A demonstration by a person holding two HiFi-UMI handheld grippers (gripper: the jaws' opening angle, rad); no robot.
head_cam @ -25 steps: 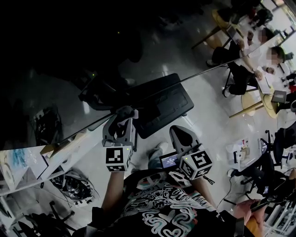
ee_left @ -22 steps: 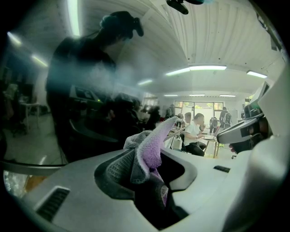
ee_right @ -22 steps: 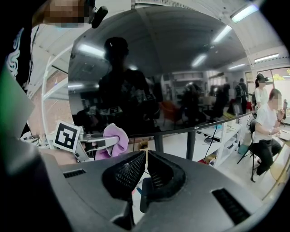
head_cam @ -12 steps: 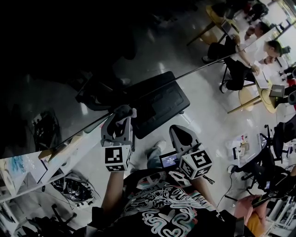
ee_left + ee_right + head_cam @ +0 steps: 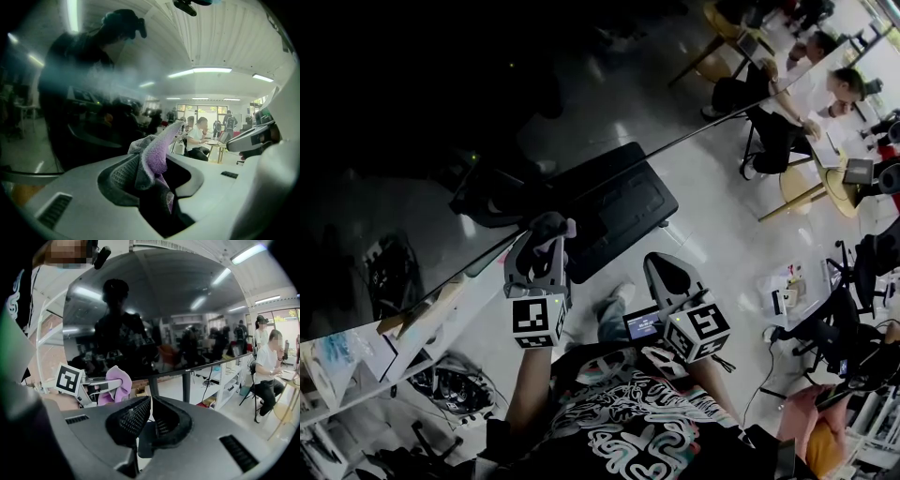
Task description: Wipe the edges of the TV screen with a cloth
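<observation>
The purple-and-grey cloth (image 5: 152, 157) sat bunched and clamped between the jaws of the left gripper (image 5: 154, 174), with a loose fold sticking up past them. It was held at the lower edge of the dark, glossy TV screen (image 5: 164, 310), left of the stand (image 5: 186, 386); whether it touched the edge could not be told. The right gripper (image 5: 151, 416) hung just beside the left, lower and away from the screen, its jaws closed together on nothing. White shelving (image 5: 225, 380) stood under the screen, and seated people (image 5: 778, 122) were well off to the right.
</observation>
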